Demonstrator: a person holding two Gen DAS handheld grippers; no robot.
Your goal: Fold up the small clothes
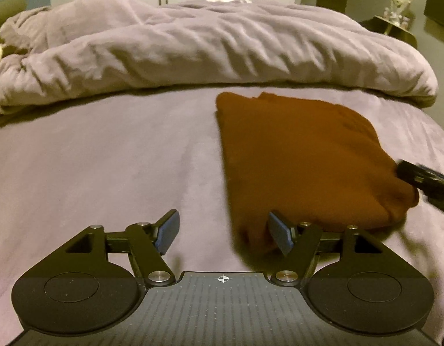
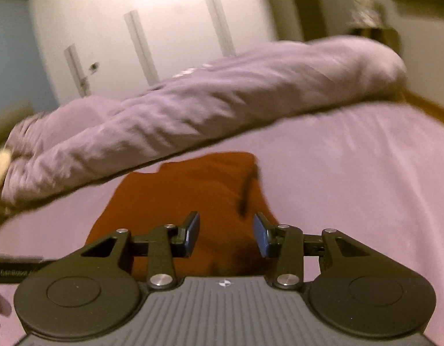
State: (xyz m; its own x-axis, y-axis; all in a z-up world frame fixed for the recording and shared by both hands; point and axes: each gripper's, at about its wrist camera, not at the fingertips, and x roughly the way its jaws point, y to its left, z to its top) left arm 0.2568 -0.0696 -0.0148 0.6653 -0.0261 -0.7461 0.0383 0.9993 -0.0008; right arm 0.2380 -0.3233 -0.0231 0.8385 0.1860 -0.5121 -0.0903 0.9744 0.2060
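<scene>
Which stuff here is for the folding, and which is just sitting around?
For the folding:
- brown garment, lying folded on the bed sheet
- left gripper, open
- right gripper, open

Just there:
- rumpled duvet
- wardrobe doors
- items on the side table, too blurred to name

A rust-brown garment (image 1: 302, 158) lies on a plain lilac bed sheet (image 1: 106, 158). At twelve o'clock the bunched duvet (image 1: 193, 49) is the same pale lilac. Both grippers are black with blue fingers (image 1: 167, 232). The wardrobe doors (image 2: 164, 23) are white.
</scene>
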